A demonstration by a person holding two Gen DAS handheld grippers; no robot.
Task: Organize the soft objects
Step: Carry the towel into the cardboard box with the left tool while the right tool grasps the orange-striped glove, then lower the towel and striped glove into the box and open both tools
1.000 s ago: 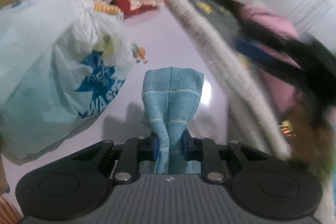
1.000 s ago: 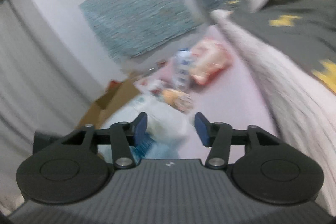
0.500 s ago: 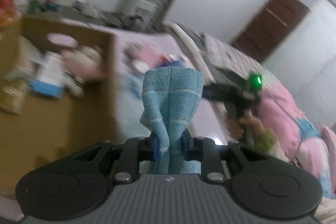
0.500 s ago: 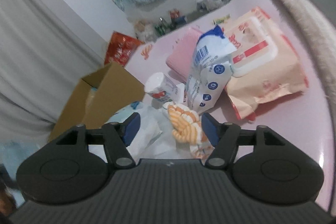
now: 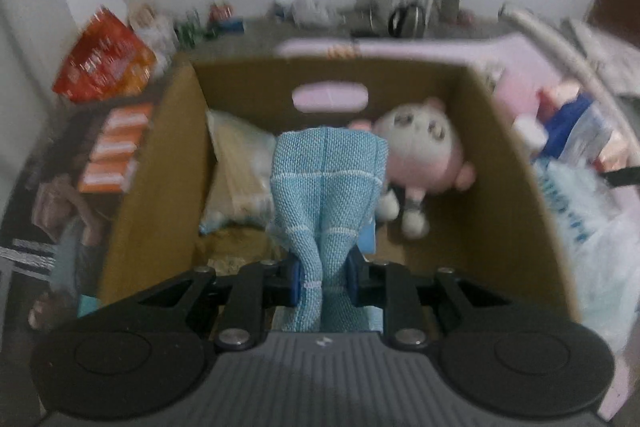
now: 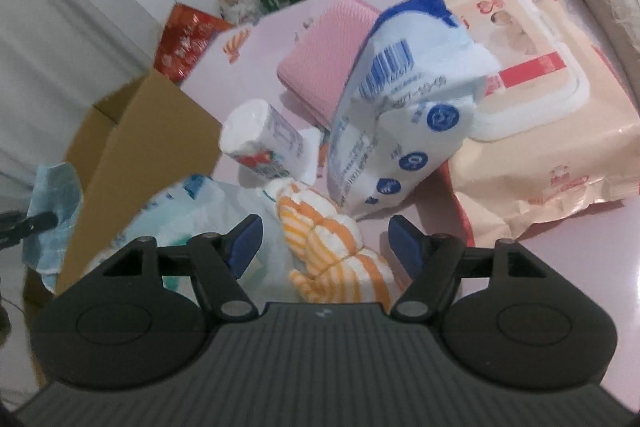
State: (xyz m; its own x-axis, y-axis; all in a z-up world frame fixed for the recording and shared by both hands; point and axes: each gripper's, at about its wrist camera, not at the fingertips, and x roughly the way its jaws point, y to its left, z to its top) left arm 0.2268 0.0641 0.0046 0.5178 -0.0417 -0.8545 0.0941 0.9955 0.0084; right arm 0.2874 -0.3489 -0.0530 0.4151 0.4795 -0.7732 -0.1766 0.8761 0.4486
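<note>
My left gripper (image 5: 323, 277) is shut on a light blue woven cloth (image 5: 328, 187) and holds it over the open cardboard box (image 5: 516, 163). In the box lie a white and pink plush doll (image 5: 420, 147) and a beige packet (image 5: 240, 167). My right gripper (image 6: 325, 241) is open, its jaws either side of an orange-striped white cloth (image 6: 328, 247) on the pink table (image 6: 560, 267). The blue cloth (image 6: 54, 203) and the box (image 6: 140, 147) also show at the left of the right wrist view.
On the table lie a blue-white tissue pack (image 6: 400, 107), a pink pad (image 6: 324, 67), a peach wet-wipes pack (image 6: 552, 107), a small tissue roll (image 6: 260, 139) and a white plastic bag (image 6: 192, 223). Red snack bags (image 5: 104, 67) lie left of the box.
My left gripper has swung left with the blue cloth, from over the table to over the box. My right gripper has come down toward the striped cloth and opened wider.
</note>
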